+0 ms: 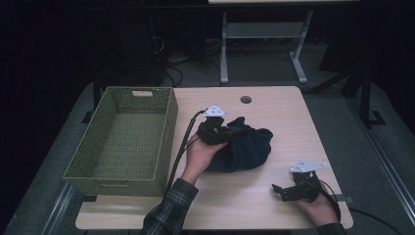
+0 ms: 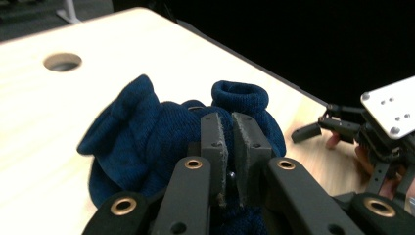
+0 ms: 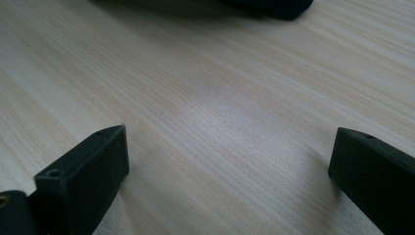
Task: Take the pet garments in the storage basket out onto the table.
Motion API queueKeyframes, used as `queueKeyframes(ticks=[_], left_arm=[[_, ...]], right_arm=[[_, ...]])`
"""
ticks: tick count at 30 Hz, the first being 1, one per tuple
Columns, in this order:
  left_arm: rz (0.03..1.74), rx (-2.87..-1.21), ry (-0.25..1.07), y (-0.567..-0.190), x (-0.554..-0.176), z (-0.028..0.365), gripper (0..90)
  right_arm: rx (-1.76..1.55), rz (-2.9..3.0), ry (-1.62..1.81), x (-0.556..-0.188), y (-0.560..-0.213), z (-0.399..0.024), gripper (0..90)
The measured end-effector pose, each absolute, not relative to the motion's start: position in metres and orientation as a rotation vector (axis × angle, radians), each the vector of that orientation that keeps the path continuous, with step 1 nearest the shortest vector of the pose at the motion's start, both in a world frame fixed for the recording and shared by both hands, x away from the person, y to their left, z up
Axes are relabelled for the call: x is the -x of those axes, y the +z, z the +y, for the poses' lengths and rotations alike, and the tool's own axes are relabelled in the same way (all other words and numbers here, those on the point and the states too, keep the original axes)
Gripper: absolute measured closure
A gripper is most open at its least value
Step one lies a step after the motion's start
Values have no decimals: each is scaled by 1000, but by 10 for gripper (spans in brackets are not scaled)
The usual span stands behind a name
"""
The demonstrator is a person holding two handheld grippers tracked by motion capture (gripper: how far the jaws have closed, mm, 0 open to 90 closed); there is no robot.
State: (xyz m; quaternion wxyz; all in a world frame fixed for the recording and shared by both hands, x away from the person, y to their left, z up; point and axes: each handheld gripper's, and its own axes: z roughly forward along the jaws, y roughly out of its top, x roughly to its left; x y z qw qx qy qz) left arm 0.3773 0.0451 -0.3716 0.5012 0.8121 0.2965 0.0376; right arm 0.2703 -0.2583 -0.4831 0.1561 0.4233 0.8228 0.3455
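A dark blue knitted garment lies bunched in the middle of the light wooden table. My left gripper reaches into its left side from a hand in a plaid sleeve. In the left gripper view the jaws stand nearly together, and the left gripper is shut on a fold of the blue garment, whose rolled cuff stands just beyond. My right gripper rests near the front right corner, open and apart from the garment. In its own view the right gripper frames bare wood.
A green woven basket with nothing in it stands at the table's left side, close to the left hand. A round cable hole sits at the table's far edge. Desk legs and cables stand on the floor beyond. Bare wood lies around the right gripper.
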Motion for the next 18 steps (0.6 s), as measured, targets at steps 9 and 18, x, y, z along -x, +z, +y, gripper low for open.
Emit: queueKeyframes(ticks=[9, 18], left_arm=[[722, -2036, 34, -401, -377, 34, 821], [718, -2122, 32, -429, -380, 19, 815]], right_arm=[[-1215, 2356, 990, -270, -483, -258, 11], [-1215, 2356, 990, -270, -483, -258, 11]])
